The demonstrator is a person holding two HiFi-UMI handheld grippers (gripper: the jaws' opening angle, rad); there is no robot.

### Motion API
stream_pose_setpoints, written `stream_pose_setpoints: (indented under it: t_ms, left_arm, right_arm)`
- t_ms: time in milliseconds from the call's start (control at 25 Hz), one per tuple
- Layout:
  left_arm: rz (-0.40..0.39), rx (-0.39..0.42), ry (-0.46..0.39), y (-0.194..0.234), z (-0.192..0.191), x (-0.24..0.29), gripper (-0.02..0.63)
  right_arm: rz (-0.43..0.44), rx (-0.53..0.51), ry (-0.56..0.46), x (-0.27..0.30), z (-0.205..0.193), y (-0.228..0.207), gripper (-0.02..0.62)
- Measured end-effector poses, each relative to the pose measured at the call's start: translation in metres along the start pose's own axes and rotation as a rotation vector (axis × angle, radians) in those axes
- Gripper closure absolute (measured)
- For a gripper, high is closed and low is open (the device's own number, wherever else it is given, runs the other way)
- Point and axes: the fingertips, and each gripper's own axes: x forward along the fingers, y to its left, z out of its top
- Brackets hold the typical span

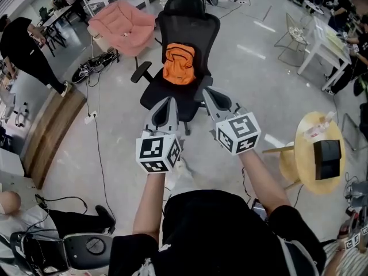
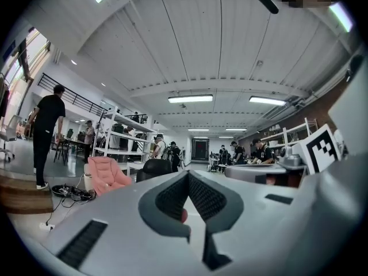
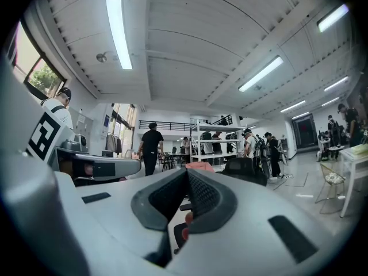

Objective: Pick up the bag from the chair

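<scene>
An orange bag (image 1: 179, 64) sits upright on the seat of a black office chair (image 1: 185, 25), leaning against its backrest. My left gripper (image 1: 168, 103) and right gripper (image 1: 207, 93) are held side by side just short of the seat's front edge, both pointing at the chair. Neither touches the bag. In the left gripper view the left gripper (image 2: 188, 175) has its jaws closed together with nothing between them, and a sliver of the orange bag (image 2: 183, 215) shows below. The right gripper (image 3: 187, 173) looks the same, with a sliver of the orange bag (image 3: 188, 216) below its tips.
A pink armchair (image 1: 122, 25) stands left of the chair, with cables (image 1: 95, 68) on the floor beside it. At the right is a round wooden table (image 1: 305, 154) bearing a black box (image 1: 326, 157). A wooden platform (image 1: 52, 131) runs along the left. People stand around the room.
</scene>
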Motion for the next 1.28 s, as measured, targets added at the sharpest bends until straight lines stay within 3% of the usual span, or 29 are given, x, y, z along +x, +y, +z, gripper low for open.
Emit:
stream_pose_setpoints:
  t_ms: [560,1280]
  left_arm:
    - [-0.012,-0.029,0.02,0.088,-0.003,0.089,0.598]
    - [-0.036,-0.061,0.031,0.225,0.015,0.165,0.6]
  right_arm:
    - [-0.015,-0.001,0.039,0.119,-0.013,-0.031,0.601]
    - [-0.051,-0.027,0.073,0.273,-0.01,-0.032,0.601]
